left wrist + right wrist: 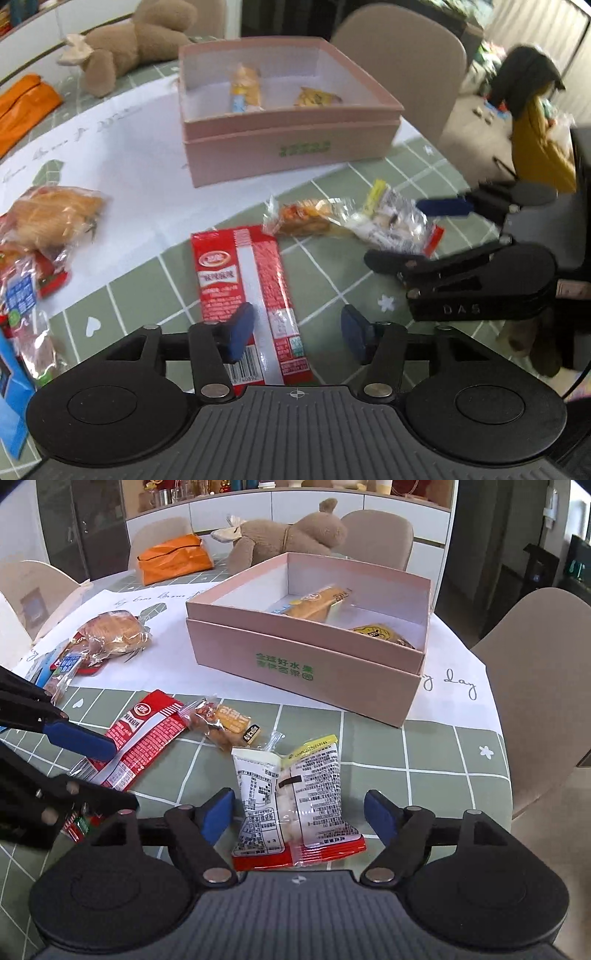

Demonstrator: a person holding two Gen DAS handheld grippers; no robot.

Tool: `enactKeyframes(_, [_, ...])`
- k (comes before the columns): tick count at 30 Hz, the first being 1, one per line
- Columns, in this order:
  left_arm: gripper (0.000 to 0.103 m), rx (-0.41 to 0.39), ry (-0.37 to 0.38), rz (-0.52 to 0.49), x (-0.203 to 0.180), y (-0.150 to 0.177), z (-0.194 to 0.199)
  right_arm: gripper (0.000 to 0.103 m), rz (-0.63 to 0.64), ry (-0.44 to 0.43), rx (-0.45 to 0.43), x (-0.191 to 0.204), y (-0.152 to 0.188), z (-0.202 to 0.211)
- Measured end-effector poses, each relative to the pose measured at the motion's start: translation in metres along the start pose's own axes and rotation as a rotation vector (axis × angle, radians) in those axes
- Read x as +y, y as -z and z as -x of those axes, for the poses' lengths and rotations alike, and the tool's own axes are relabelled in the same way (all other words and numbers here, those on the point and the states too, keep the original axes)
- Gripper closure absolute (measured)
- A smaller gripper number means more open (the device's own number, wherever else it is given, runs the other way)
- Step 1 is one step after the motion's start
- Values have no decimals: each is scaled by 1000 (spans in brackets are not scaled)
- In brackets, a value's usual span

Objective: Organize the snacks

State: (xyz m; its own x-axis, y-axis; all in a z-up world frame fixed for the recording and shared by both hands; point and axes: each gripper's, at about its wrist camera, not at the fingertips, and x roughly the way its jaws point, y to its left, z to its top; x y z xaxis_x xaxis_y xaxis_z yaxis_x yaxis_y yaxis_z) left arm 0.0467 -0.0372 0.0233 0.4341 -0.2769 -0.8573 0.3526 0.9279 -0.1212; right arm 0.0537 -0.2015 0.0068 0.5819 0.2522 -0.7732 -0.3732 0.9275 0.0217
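A red flat snack packet lies on the green checked tablecloth, its near end between the spread fingers of my left gripper, which is open above it. A white printed packet with a red edge lies between the wide, open fingers of my right gripper; the pads stand clear of it. A small orange snack packet rests between the two. Behind them the pink box stands open and holds a long bread packet and a yellow packet.
Wrapped buns and more packets lie at the left on white paper. A brown plush toy and an orange bag sit at the back. Beige chairs ring the round table, whose edge is close on the right.
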Motion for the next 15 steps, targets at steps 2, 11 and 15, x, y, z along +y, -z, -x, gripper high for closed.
enactKeyframes(2, [49,-23,-64,3,0,1,3,25,0,-1,0,0,0,0])
enactKeyframes(11, [24,35,-158,-4,19,-4,-17,20,-10,5,-17,-2,3,-1])
enactKeyframes(15, [25,22,-170,90,50,-14,-15,19,-10,5,-22,-3,3,-2])
